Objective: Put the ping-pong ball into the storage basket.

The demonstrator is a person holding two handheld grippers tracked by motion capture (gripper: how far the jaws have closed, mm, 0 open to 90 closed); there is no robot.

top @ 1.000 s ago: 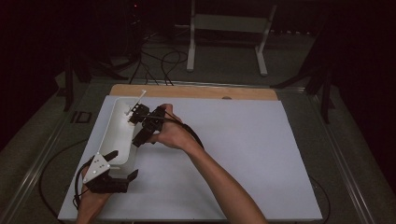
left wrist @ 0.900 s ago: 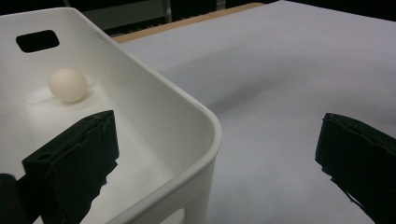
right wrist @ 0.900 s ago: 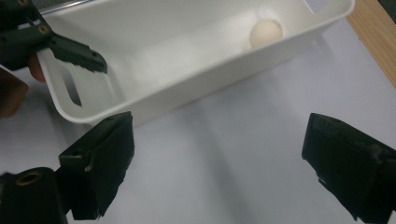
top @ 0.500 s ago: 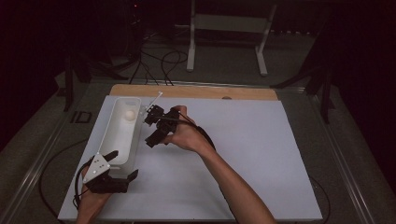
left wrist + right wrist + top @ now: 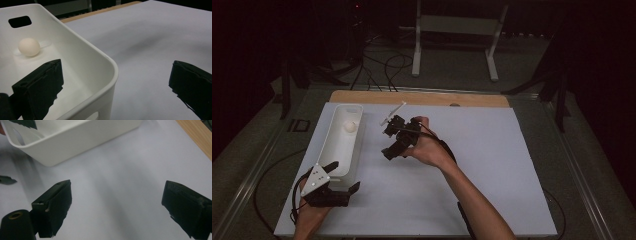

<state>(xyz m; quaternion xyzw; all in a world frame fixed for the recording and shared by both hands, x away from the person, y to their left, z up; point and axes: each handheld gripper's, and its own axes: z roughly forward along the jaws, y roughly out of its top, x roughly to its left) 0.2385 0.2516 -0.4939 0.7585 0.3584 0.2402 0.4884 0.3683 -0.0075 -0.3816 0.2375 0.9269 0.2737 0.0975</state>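
Note:
A long white bin [image 5: 337, 150] lies at the left of the white sheet, with a small white ball [image 5: 348, 126] resting near its far end. In the left gripper view the ball [image 5: 29, 46] sits below a handle slot in the bin [image 5: 82, 60]. My left gripper [image 5: 343, 176] [image 5: 115, 87] is open and straddles the bin's near right corner, one jaw inside and one outside. My right gripper [image 5: 386, 142] [image 5: 117, 207] is open and empty, held just above the sheet to the right of the bin [image 5: 75, 140], jaws pointing toward it.
The white sheet [image 5: 492, 170] covers the table, with a wooden strip [image 5: 422, 97] along its far edge. A cable trails from each gripper. A white metal stand [image 5: 452, 45] and loose cables are on the floor beyond. A small dark item [image 5: 299, 125] lies left of the sheet.
My right gripper has drawn back from over the bin's far end to the right, above the sheet. The ball has come into view inside the bin. The left gripper has stayed put.

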